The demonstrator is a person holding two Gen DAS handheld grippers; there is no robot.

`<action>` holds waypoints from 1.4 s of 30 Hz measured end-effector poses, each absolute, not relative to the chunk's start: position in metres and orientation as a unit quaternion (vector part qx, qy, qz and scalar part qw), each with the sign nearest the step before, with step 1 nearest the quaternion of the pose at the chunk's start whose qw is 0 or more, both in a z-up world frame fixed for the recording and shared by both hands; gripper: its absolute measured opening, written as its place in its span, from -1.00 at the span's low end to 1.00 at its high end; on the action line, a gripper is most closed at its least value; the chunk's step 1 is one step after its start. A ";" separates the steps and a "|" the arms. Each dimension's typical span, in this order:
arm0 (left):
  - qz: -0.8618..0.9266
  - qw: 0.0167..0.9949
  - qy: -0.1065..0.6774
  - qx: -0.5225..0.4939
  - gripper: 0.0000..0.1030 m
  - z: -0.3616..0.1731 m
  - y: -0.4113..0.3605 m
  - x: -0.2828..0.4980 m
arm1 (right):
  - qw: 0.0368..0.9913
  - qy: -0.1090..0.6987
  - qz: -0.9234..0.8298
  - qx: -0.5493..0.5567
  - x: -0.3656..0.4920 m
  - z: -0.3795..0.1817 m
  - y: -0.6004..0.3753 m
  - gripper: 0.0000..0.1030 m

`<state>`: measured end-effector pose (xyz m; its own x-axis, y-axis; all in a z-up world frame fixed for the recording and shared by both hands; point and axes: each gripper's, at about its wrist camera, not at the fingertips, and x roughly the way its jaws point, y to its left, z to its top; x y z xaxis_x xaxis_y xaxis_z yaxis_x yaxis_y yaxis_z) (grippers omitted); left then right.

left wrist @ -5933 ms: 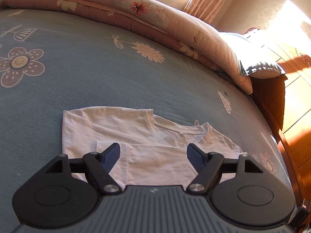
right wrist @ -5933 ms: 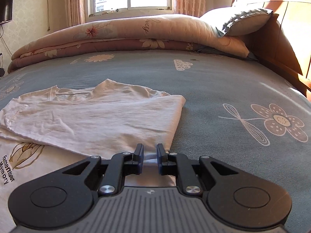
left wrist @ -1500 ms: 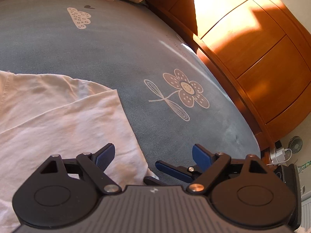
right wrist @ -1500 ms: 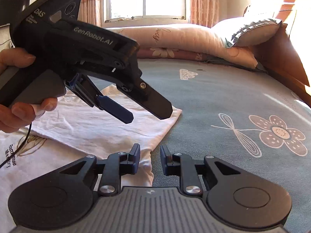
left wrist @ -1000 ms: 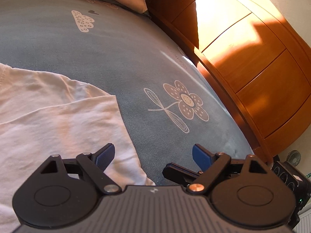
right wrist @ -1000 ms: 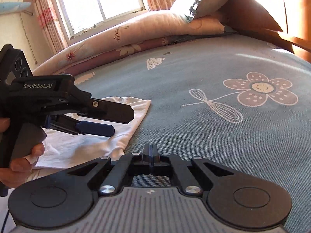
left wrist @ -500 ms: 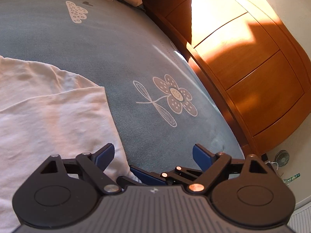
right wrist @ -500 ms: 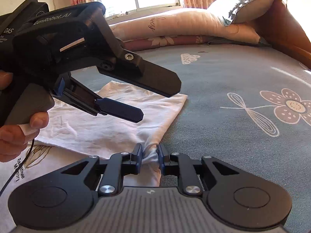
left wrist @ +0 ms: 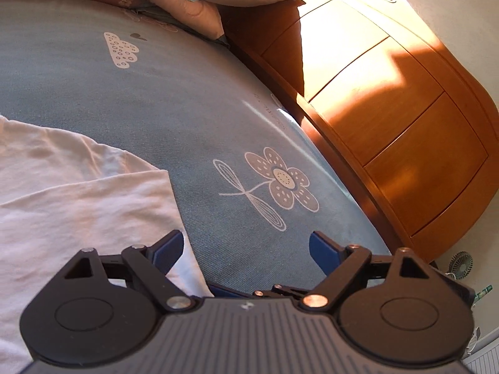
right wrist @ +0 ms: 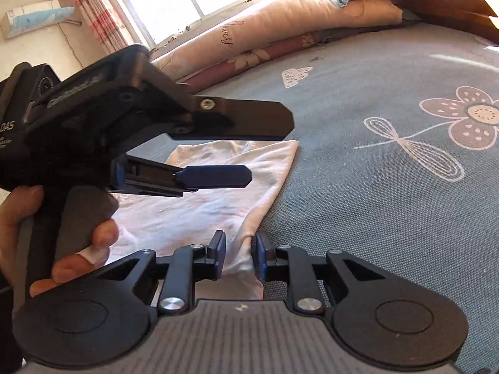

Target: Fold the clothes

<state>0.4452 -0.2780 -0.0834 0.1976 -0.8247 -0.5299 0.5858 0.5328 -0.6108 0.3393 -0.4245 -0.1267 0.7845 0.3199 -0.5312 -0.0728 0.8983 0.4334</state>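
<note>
The right gripper's (right wrist: 238,257) jaws were opening around the shirt's (right wrist: 199,215) edge on the bed (right wrist: 358,187), likely to reset their hold there. The left gripper (left wrist: 244,249) hovered spread wide, empty, ready beside that edge.

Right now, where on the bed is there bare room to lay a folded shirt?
Bare blue sheet runs from the white shirt's edge to the wooden headboard, around the flower print. Crowded: the quilt along the far side, and both tools at the shirt's near corner.
</note>
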 end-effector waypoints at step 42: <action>-0.413 0.782 0.446 -0.142 0.72 -0.086 -0.304 0.478 | 0.897 0.362 0.116 0.226 0.319 -0.109 -0.444 -0.51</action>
<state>0.4785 -0.3042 -0.0855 0.2618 -0.7713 -0.5802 0.5188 0.6194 -0.5892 0.3191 -0.4441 -0.1094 0.7116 0.3712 -0.5965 -0.0437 0.8708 0.4897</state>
